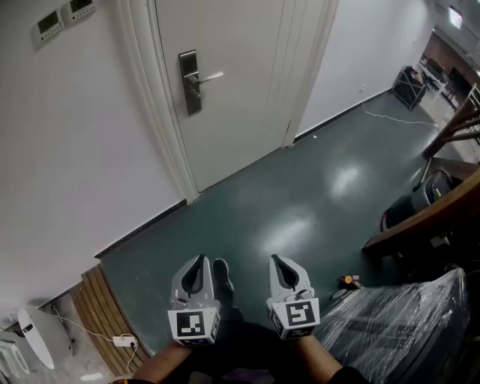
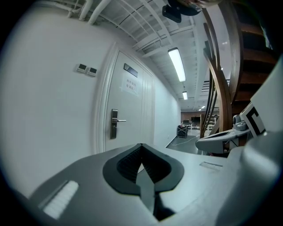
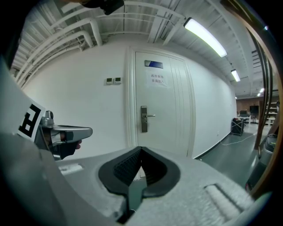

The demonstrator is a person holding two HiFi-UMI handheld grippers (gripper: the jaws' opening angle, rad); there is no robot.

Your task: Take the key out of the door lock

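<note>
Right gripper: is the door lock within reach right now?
Probably not. The right gripper sits shut and empty, well back from the door lock. Only floor lies between, so stepping closer should do.

We're in an office-building corridor here: white door (image 1: 225,82) bearing a paper notice (image 3: 158,80) (small plaque (image 3: 154,64) above), wall thermostats (image 1: 64,16), ceiling strip lights (image 3: 205,32), glossy green floor (image 1: 300,202).

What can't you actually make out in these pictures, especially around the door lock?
- Lock plate: too small and far away in every view to show whether a key is in it.
- Door notice: right gripper view, print too small to read.
- Wall panels: head view, displays too small.
- Plastic-wrapped load: head view, cut off by the edges, contents veiled by the wrap.
</note>
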